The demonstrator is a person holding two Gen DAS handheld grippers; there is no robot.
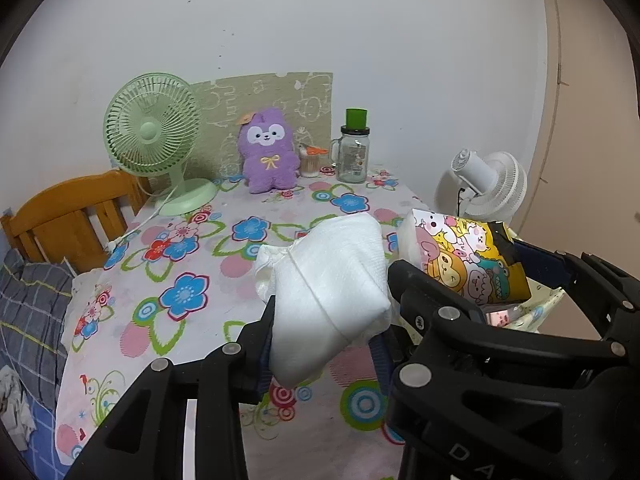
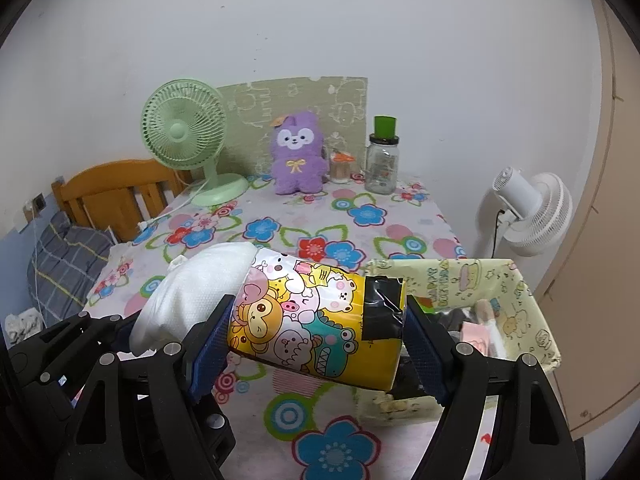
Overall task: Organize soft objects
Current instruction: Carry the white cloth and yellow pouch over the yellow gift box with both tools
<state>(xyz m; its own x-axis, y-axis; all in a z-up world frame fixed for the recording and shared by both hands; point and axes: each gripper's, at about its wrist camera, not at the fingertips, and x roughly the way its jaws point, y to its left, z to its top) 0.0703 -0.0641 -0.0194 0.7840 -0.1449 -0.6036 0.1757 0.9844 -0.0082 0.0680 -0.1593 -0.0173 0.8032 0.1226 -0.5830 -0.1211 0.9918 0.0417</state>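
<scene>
Two soft things held above the floral bench (image 2: 280, 216): white tissue bundle (image 1: 332, 296) clamped in left tool (image 1: 326, 344), cartoon tissue pack (image 2: 316, 320) clamped in right tool (image 2: 316, 344), touching side by side. Just right of right tool, yellow-green storage box (image 2: 516, 280). Far ahead, purple plush (image 2: 296, 156), green fan (image 2: 184, 132), glass jar (image 2: 382, 164).

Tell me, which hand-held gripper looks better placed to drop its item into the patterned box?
Probably the right hand-held gripper: its cartoon tissue pack hangs beside the box. The left one's white bundle is farther away.
</scene>
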